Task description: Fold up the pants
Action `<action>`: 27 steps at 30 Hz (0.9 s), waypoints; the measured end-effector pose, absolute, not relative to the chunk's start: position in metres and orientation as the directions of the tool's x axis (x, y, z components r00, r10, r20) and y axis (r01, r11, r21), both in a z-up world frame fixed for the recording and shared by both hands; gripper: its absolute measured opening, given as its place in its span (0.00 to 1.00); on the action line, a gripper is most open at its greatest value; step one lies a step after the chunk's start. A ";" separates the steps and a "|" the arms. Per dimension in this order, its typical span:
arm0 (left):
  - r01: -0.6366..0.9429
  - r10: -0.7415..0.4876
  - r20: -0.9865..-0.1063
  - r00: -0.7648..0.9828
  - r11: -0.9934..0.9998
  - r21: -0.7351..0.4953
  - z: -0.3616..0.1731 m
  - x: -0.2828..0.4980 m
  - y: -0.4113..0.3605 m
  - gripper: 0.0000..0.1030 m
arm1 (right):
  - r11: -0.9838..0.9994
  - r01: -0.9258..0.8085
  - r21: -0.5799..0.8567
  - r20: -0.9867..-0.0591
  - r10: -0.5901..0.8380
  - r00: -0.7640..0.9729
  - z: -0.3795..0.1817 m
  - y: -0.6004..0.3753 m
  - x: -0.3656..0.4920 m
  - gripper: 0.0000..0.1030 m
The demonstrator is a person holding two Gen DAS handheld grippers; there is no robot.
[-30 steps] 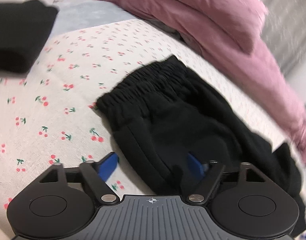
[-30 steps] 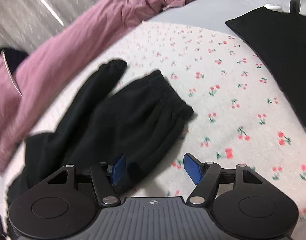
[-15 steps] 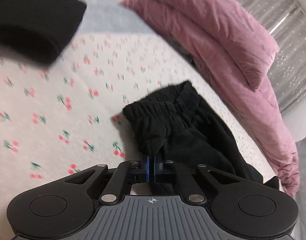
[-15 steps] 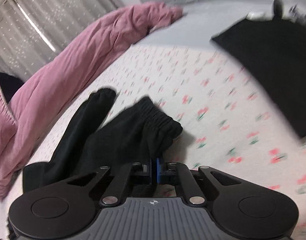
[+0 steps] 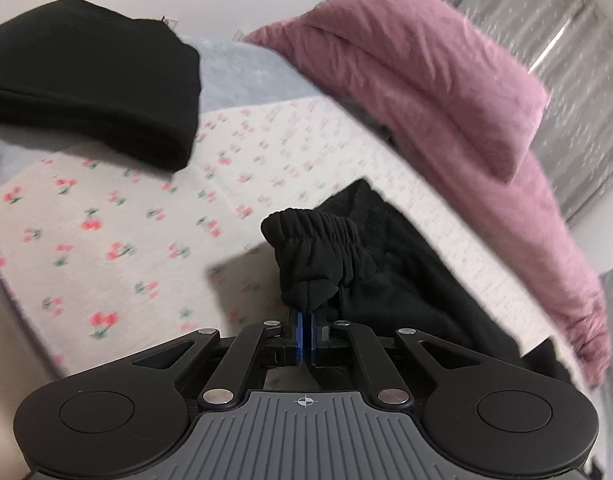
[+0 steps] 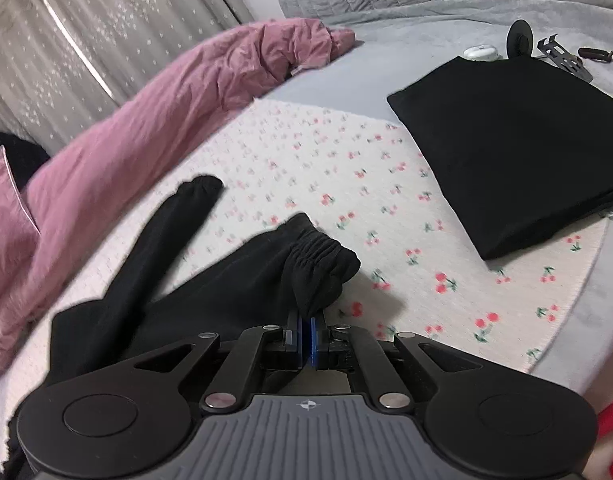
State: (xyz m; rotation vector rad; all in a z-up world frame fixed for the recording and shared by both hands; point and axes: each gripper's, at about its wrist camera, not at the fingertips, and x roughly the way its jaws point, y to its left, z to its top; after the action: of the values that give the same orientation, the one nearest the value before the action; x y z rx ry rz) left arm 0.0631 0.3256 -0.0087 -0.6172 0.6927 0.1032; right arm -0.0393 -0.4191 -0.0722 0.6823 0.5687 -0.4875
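Black pants (image 5: 386, 280) lie on the cherry-print sheet (image 5: 106, 220), waistband end raised. My left gripper (image 5: 305, 330) pinches one waistband corner; my right gripper (image 6: 305, 334) pinches the other (image 6: 318, 276), pads clamped tight on cloth. I judge the fabric soft, light and limp: it sags between grips, so the thick elastic waistband gives the surest hold.

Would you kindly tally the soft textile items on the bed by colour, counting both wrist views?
Black: 2, the pants and the folded garment
Pink: 2, the duvet and the pillow
Cherry-print: 1, the mat
Total: 5
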 end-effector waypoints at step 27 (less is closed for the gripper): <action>0.108 -0.145 -0.631 0.762 0.989 -0.098 0.045 0.104 0.169 0.91 | 0.807 0.540 0.238 -0.613 -0.307 0.728 -0.029 -0.376 0.022 0.83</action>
State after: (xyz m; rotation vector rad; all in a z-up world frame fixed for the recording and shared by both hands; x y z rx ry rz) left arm 0.1040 0.1692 0.0449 -0.0567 0.6904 -0.1377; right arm 0.0216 -0.3759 -0.0290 0.4228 0.5887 -0.4821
